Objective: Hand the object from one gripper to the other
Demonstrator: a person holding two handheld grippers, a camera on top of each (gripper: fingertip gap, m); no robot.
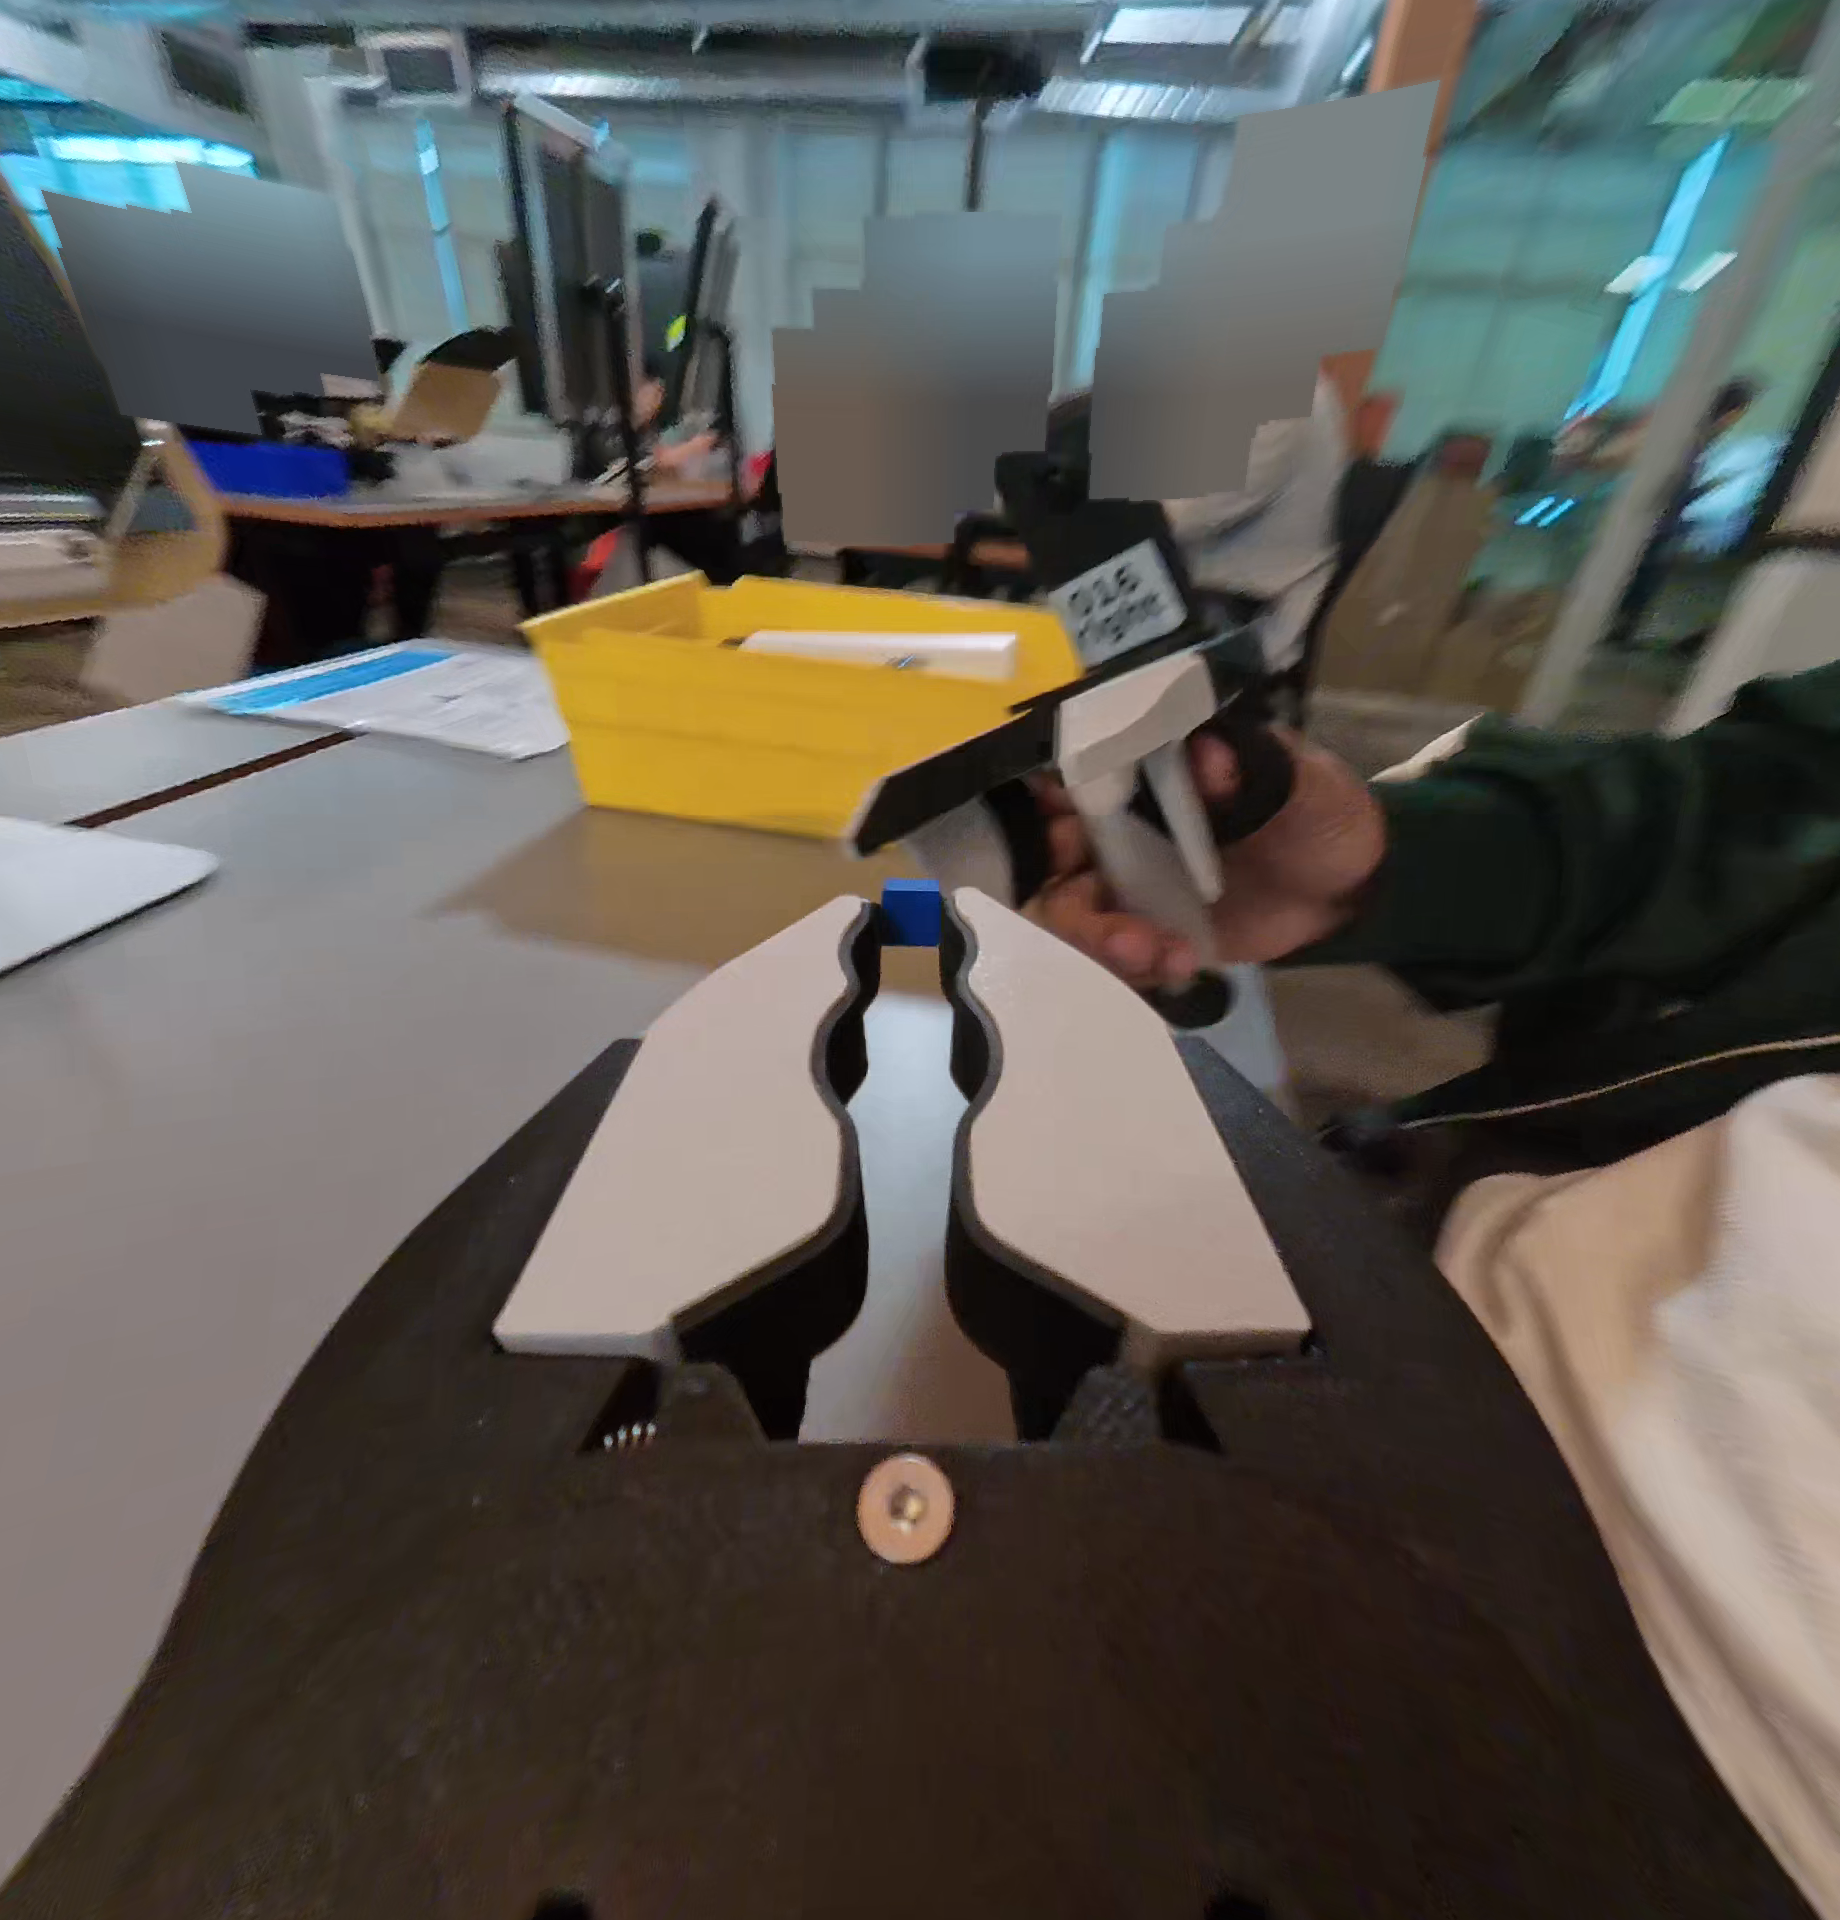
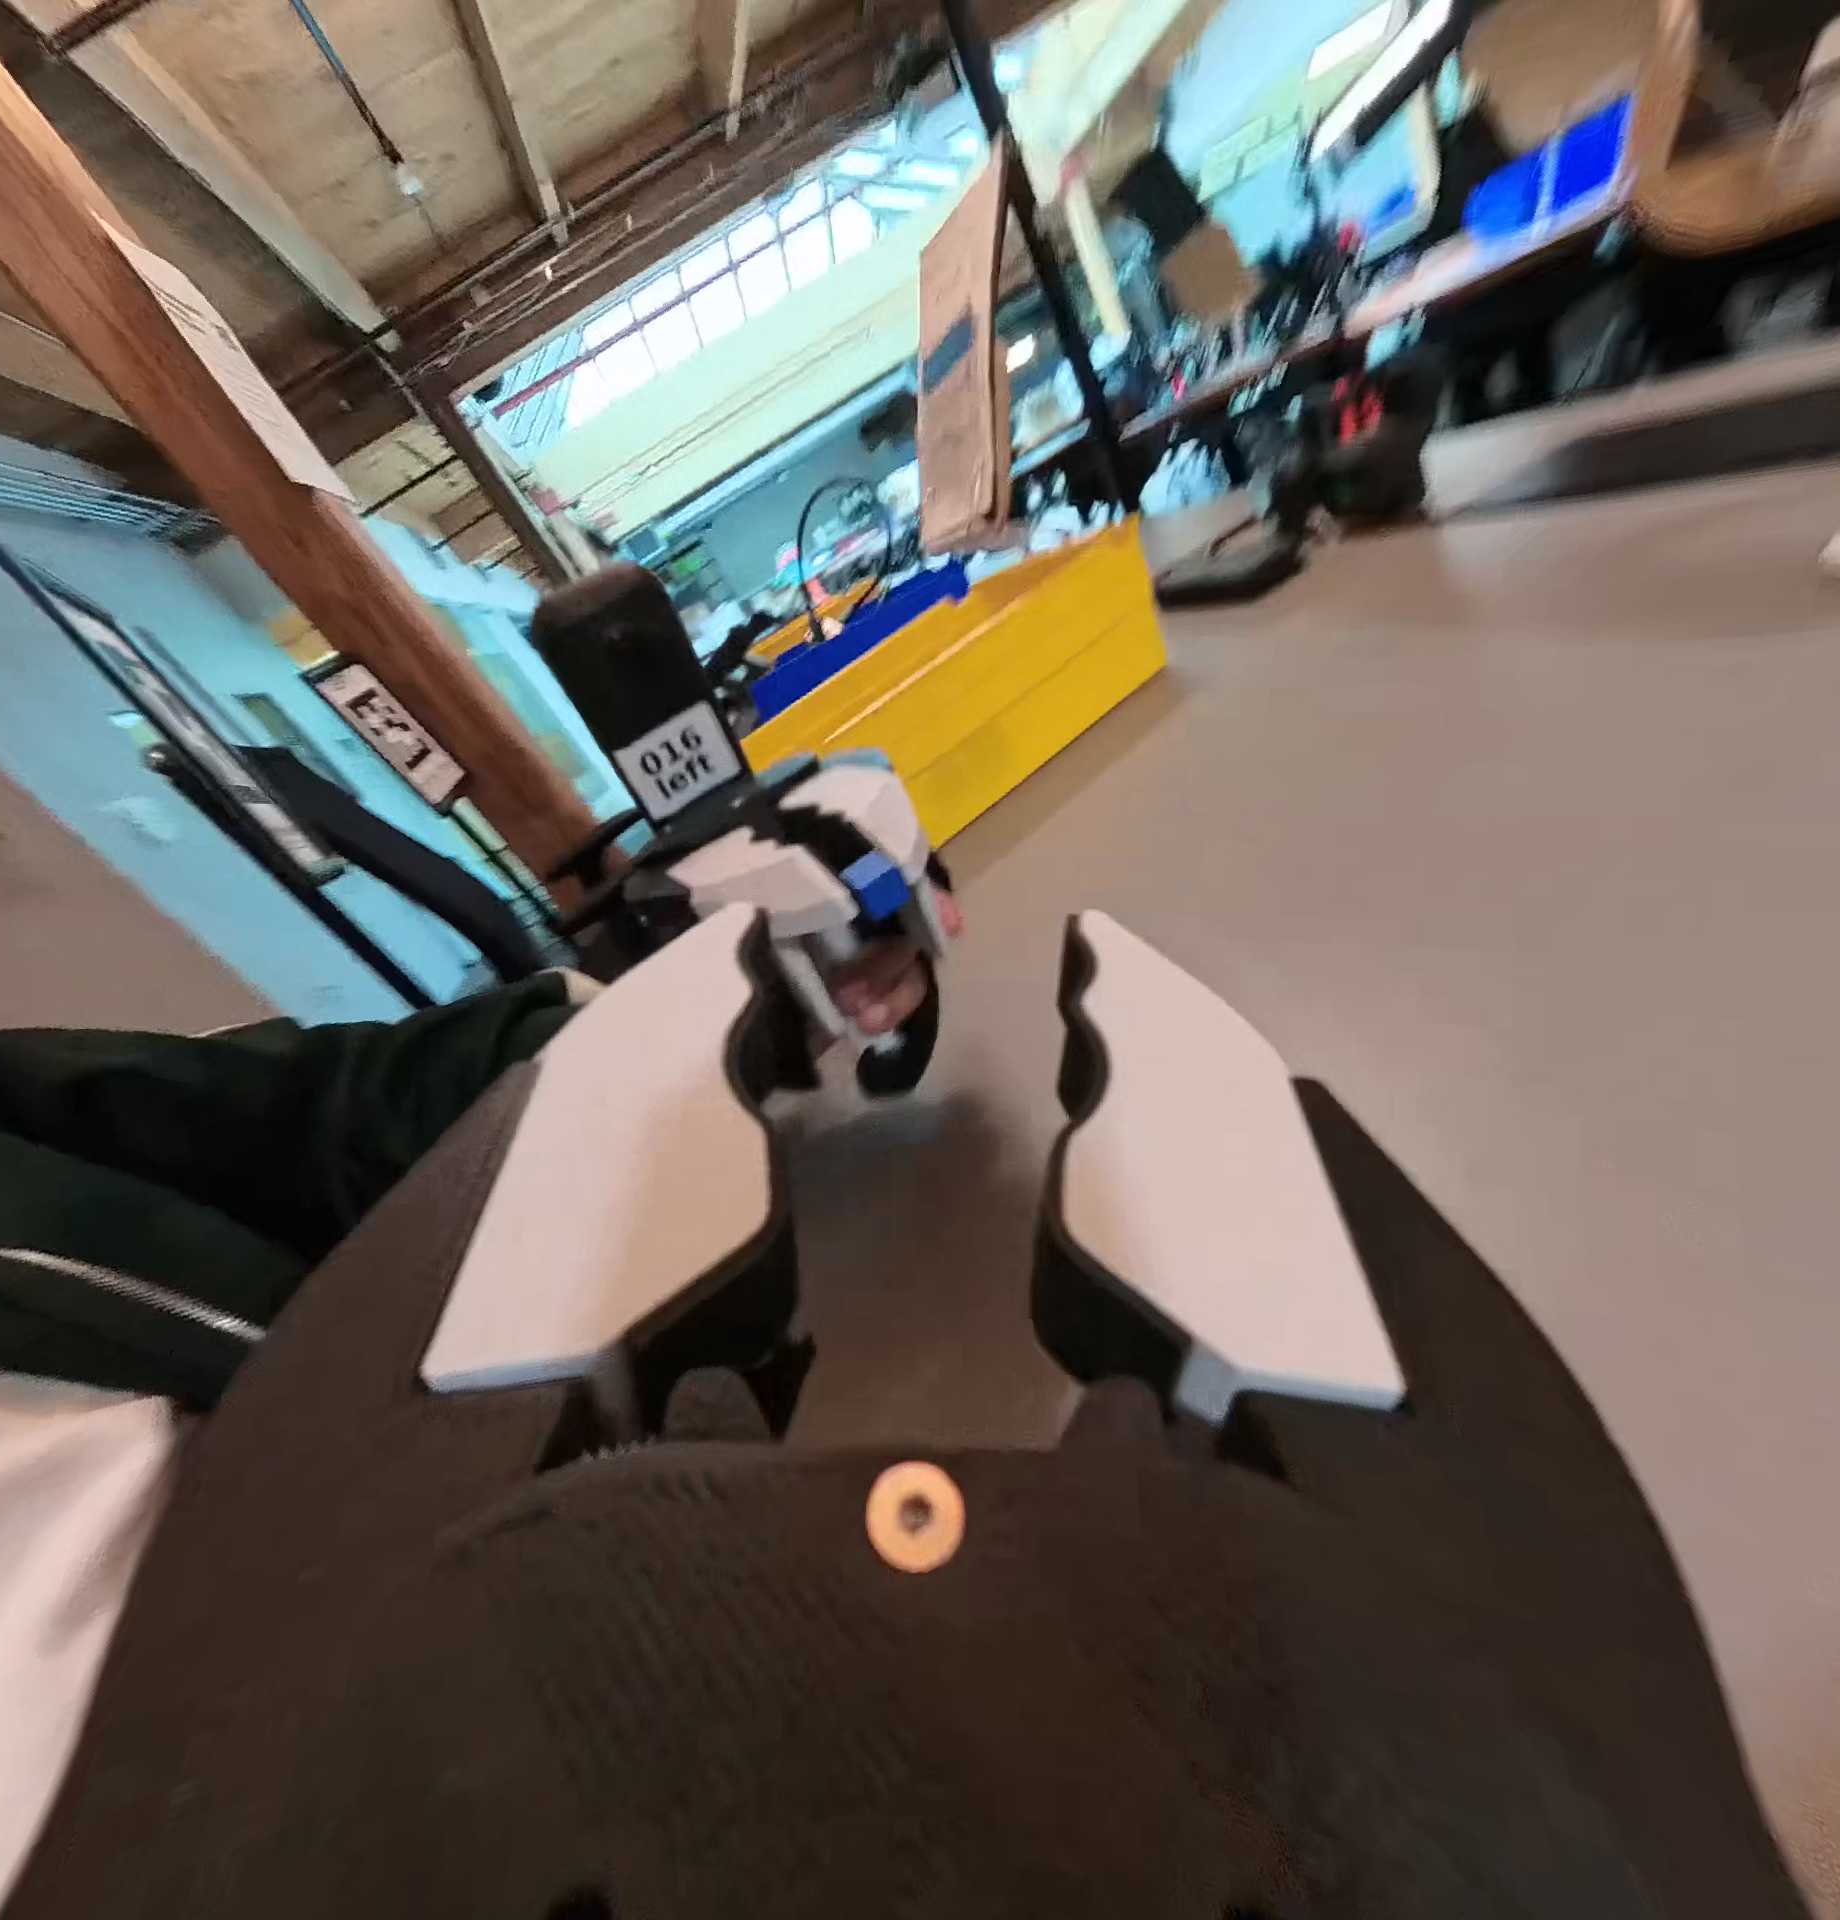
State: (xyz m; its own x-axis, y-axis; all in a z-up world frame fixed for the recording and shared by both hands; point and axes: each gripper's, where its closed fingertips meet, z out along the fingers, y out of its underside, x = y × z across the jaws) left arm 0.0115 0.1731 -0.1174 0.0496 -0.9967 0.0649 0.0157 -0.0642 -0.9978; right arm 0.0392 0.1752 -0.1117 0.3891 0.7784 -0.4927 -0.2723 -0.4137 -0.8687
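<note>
Left wrist view, reading left to right: your left tongs (image 1: 911,920) are closed on the small blue cube (image 1: 911,912), which is pinched at the very fingertips with its top and far face standing proud of them and clear of the grey bench (image 1: 303,935); behind stands the yellow bin (image 1: 750,727); to the right, your right tongs (image 1: 874,831) reach in from your right hand (image 1: 1248,862), their tips just above and slightly right of the cube, near it but apart.

Right wrist view, left to right: the left tongs (image 2: 885,883) appear beyond your left finger, the blue cube (image 2: 880,883) showing at their tip; your right tongs (image 2: 911,935) are spread wide and hold nothing.

The relation that governs the coming move: the cube lies ahead and left of centre in the right gap, nearer the left finger (image 2: 625,1122) than the right finger (image 2: 1217,1122); being a cube, it offers no long axis, so only its free faces matter. In all likelihood, you must shift the right tongs leftward and forward until the cube sits between both fingers, then close; until that grip is sound, the left tongs should hold; the shallow tip grasp may let the cube slip.
</note>
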